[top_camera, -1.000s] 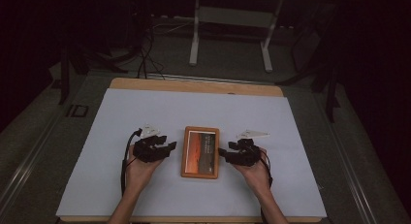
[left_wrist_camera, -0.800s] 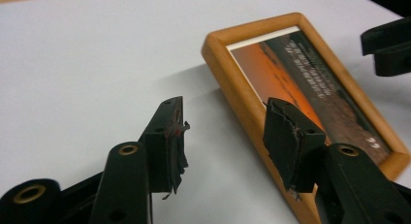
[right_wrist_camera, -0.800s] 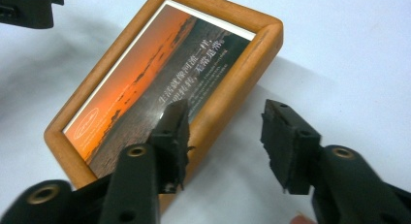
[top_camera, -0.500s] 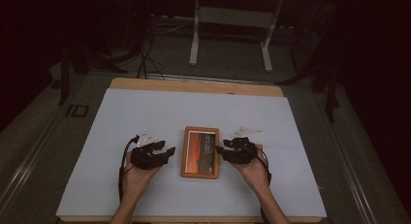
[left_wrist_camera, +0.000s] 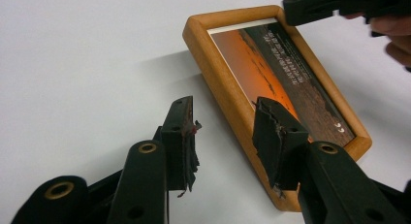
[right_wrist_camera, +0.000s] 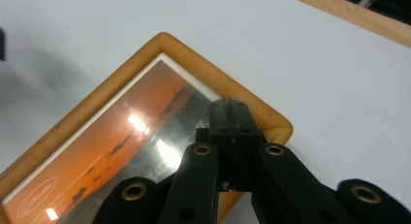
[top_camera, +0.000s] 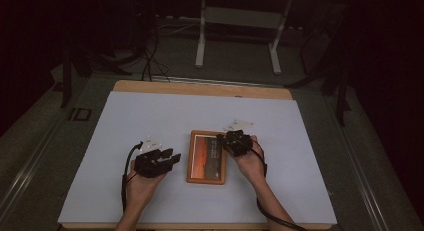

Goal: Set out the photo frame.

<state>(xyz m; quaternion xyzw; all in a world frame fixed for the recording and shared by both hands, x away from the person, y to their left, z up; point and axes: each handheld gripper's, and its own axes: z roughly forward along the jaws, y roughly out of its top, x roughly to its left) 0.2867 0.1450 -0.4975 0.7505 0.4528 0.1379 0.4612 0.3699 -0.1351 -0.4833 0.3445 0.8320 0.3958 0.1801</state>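
A wooden picture frame (top_camera: 207,157) lies flat on the white sheet covering the counter (top_camera: 150,116), a little toward the near edge and about midway between the left and right edges. The right hand-held gripper (right_wrist_camera: 231,106) is seen with its jaws pressed together, having just been closing with nothing caught between them; their tips sit over the frame's far right corner, on or just above the glass. The left hand-held gripper (left_wrist_camera: 223,124) stands partly apart, its jaws having just been closing too, straddling the frame's left rail without the pads (left_wrist_camera: 186,136) being pressed on it. A slip is judged the main risk: if the shut right tips are pushed against the glazing, the frame could be skated across the smooth sheet or the glass scratched. If the left jaws are closed while one still rides over the picture, the rail may be pinched askew and the frame tipped or dropped.
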